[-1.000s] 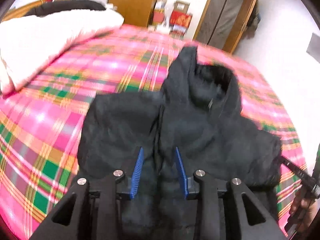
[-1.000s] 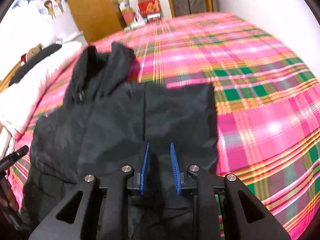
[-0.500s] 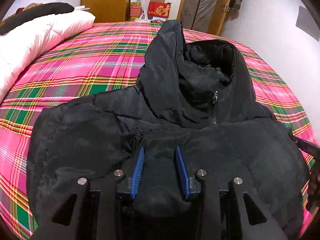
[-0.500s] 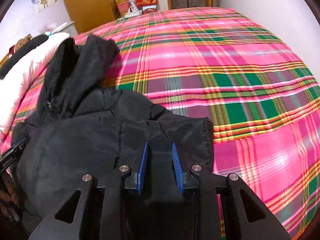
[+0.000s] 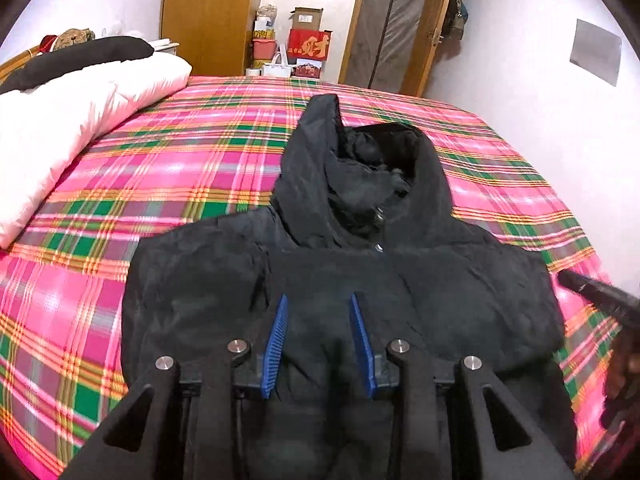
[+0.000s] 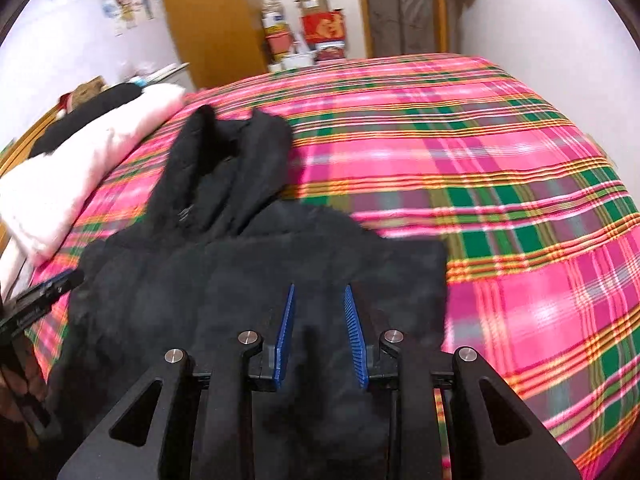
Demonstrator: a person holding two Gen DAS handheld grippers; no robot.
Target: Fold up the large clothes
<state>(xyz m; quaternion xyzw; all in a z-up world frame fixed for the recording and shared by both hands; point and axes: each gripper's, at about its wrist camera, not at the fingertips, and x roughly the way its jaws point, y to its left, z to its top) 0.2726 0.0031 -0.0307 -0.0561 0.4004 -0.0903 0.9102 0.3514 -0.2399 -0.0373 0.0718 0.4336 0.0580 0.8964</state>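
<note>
A black hooded puffer jacket [image 5: 400, 276] lies on the pink plaid bed [image 5: 180, 160], hood pointing away, its sleeves folded in over the body. It also shows in the right wrist view [image 6: 248, 272]. My left gripper [image 5: 318, 320] hovers over the jacket's lower middle with its blue pads apart and nothing between them. My right gripper [image 6: 320, 312] hovers over the jacket's right part, pads apart, holding nothing. The right gripper's tip shows at the right edge of the left wrist view [image 5: 592, 288].
A white duvet [image 5: 68, 120] with a dark garment [image 5: 80, 60] on it lies along the bed's left side. Beyond the bed stand a wooden wardrobe [image 5: 212, 12], stacked boxes [image 5: 304, 44] and a door [image 5: 396, 24]. A white wall is at the right.
Both grippers pulled back and rose from the jacket, so more of the bed and room shows. The jacket lies still. Both stayed open.
</note>
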